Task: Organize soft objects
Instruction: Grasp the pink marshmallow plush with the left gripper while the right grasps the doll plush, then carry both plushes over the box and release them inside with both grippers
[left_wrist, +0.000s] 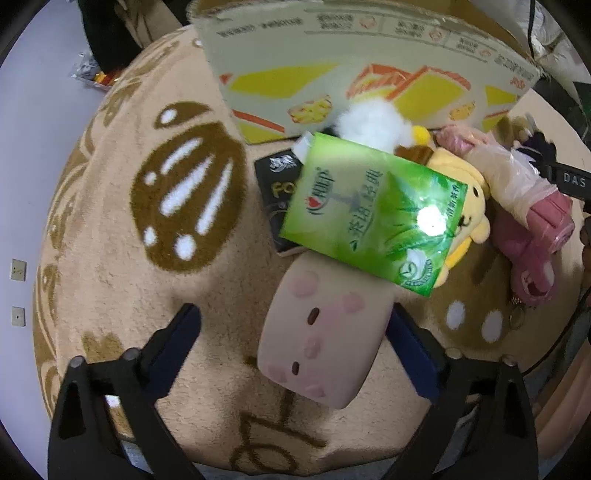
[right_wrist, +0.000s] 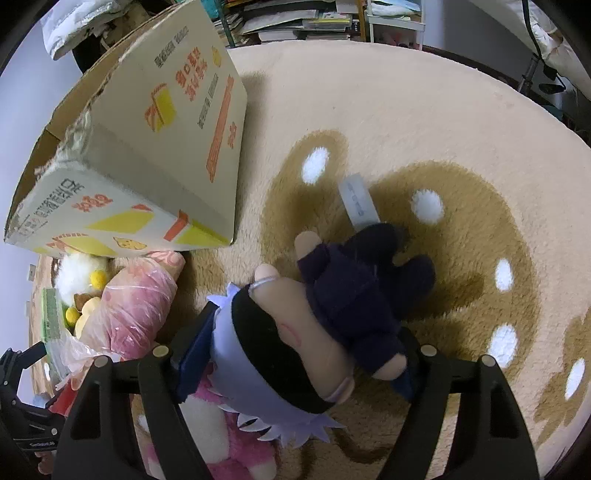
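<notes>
In the left wrist view a beige cylinder plush (left_wrist: 317, 332) with pink spots lies on the rug, partly under a green tissue pack (left_wrist: 369, 210). My left gripper (left_wrist: 295, 336) stands open around the plush. Its right finger is at the plush's side and its left finger is well clear. In the right wrist view a doll (right_wrist: 317, 325) with pale lavender hair, a black blindfold and dark clothes lies face up on the rug. My right gripper (right_wrist: 303, 358) is open astride the doll. The left finger is beside the hair and the right finger is by a leg.
A printed cardboard box (left_wrist: 332, 74) (right_wrist: 147, 147) lies on the round beige rug (left_wrist: 110, 258) (right_wrist: 406, 110). Beside it are a yellow dog plush (left_wrist: 469, 206), a white fluffy toy (left_wrist: 369, 122), a black box (left_wrist: 275, 192), a bagged pink item (right_wrist: 133, 306) and a pink plush (right_wrist: 221, 443).
</notes>
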